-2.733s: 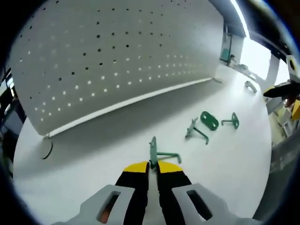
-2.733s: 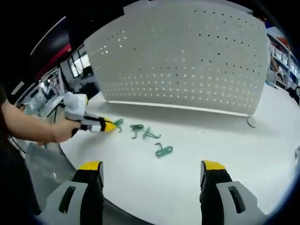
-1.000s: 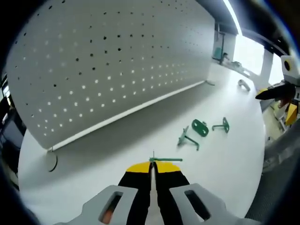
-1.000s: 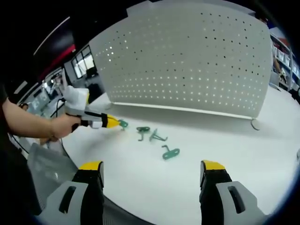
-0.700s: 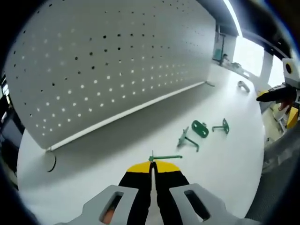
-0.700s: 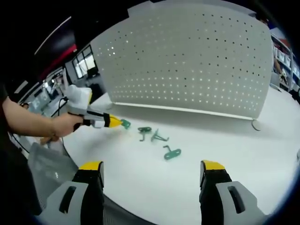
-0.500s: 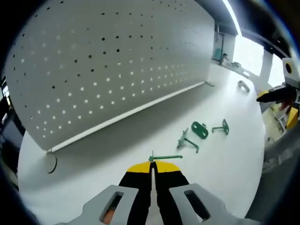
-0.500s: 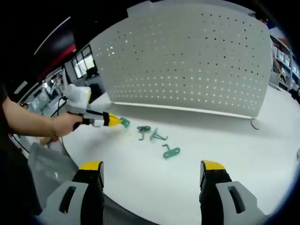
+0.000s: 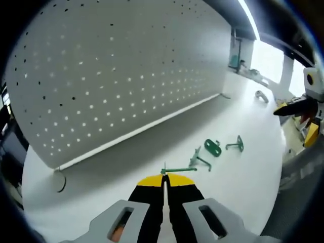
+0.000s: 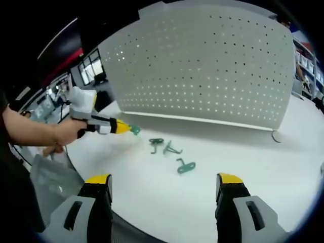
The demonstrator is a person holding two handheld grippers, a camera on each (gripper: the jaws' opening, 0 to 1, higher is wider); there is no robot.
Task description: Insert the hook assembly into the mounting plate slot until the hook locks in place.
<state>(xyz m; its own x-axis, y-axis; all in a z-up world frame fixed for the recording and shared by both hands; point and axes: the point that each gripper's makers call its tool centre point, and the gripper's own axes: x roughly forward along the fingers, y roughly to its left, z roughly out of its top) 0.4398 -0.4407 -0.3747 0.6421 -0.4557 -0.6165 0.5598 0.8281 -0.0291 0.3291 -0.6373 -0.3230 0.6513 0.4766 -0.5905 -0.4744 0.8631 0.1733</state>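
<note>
White tabletop (image 10: 212, 167) carries three loose green hooks and, at its far side, an upright white perforated panel (image 10: 202, 66) with a workshop interior dim beyond it. Nearest in the left gripper view, the left gripper (image 9: 164, 179) has its yellow-tipped jaws pressed together on a green hook (image 9: 178, 170), whose long axis lies crosswise to the jaws and points toward the loose hooks (image 9: 212, 148); the right gripper view places this held hook (image 10: 134, 130) above the table, in front of the panel's left end. The right gripper (image 10: 164, 185) stands with jaws wide apart and holds nothing, the loose hooks (image 10: 172, 152) lying on the table between it and the panel.
</note>
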